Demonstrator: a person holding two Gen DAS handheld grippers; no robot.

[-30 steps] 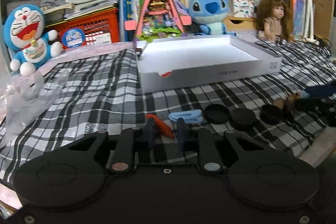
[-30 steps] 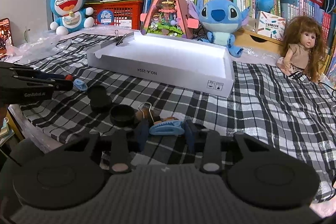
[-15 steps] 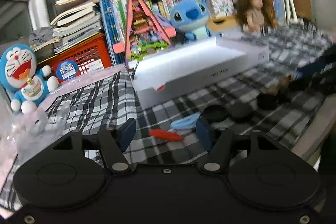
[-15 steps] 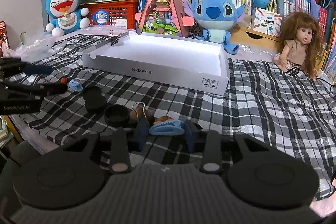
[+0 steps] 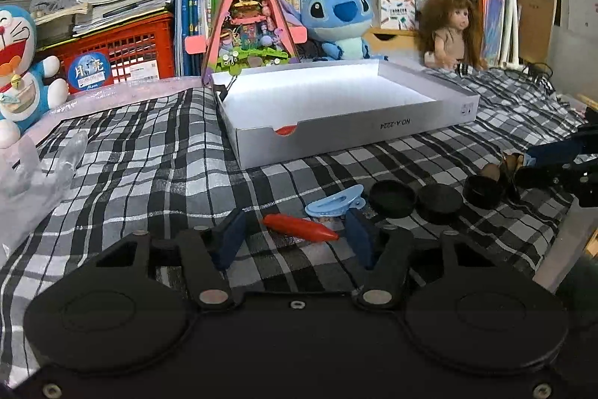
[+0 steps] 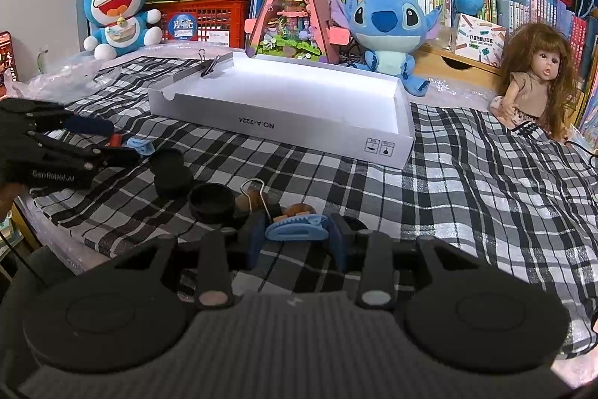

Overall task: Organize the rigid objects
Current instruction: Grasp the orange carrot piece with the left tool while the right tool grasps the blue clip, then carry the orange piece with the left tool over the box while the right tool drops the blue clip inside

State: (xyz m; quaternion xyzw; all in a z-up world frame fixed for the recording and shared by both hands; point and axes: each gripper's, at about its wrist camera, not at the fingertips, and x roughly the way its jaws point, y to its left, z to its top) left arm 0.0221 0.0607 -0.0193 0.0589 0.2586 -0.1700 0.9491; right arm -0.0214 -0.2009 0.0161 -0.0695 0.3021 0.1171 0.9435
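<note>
In the left wrist view a red tapered clip (image 5: 299,227) lies on the checked cloth between the fingers of my left gripper (image 5: 293,240). Its jaws are closing, with small gaps still showing on both sides of the clip. Just beyond lie a light blue hair clip (image 5: 334,202) and three black round caps (image 5: 392,199). My right gripper (image 6: 297,242) is shut on another blue hair clip (image 6: 295,230), low over the cloth. A wire-handled binder clip (image 6: 254,193) and a brown piece (image 6: 299,210) sit just behind it. The white shallow box (image 5: 336,137) stands farther back.
A black binder clip (image 6: 209,64) is clamped on the box's left rim. Plush toys, a doll (image 6: 538,81), a pink triangular model (image 6: 293,6), a red crate and books line the back. Crumpled clear plastic (image 5: 33,167) lies at the left. The cloth's front edge drops off close to both grippers.
My left gripper, shut around the red clip a second ago, opened wide and left it on the cloth; its jaws now stand narrower. The left view swung and steadied. The right gripper kept still.
</note>
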